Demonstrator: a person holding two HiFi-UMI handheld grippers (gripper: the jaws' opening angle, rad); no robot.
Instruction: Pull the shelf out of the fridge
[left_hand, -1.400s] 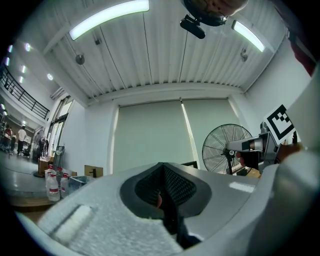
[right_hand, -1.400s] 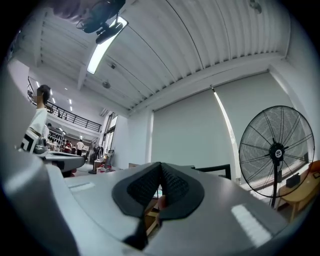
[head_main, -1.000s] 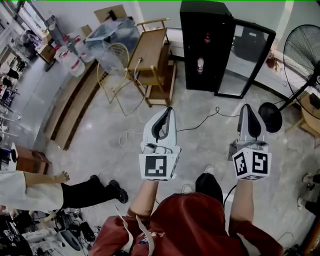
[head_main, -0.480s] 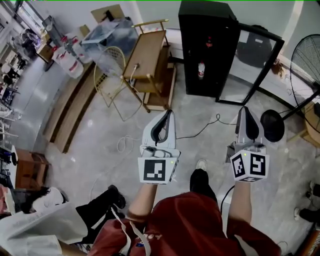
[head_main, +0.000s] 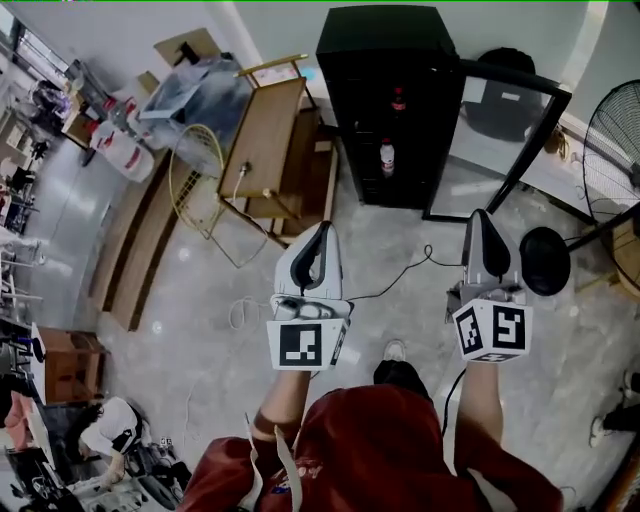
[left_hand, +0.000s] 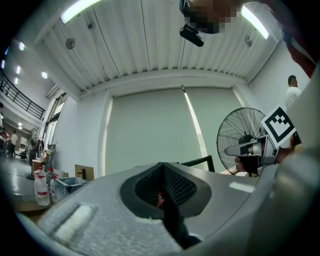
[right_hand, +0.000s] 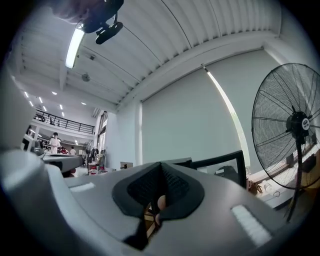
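A black fridge (head_main: 385, 100) stands ahead with its glass door (head_main: 505, 140) swung open to the right; bottles (head_main: 387, 155) show on its inner shelves, and the shelves themselves are too dark to make out. My left gripper (head_main: 322, 232) is held in the air well short of the fridge, jaws together, nothing in them. My right gripper (head_main: 483, 222) is level with it, in front of the open door, also shut and empty. In the left gripper view the closed jaws (left_hand: 162, 170) point at a blind-covered wall; in the right gripper view the closed jaws (right_hand: 161, 172) point the same way.
A wooden cart (head_main: 262, 135) with a gold frame and a wire chair (head_main: 200, 170) stand left of the fridge. A pedestal fan (head_main: 615, 100) and its round base (head_main: 545, 260) are at the right. A cable (head_main: 400, 275) trails over the floor. A person crouches at lower left (head_main: 110, 430).
The view has moved nearer to the fridge, which now sits more to the left and larger. Both grippers keep their pose, shut. The person at lower left has bent down.
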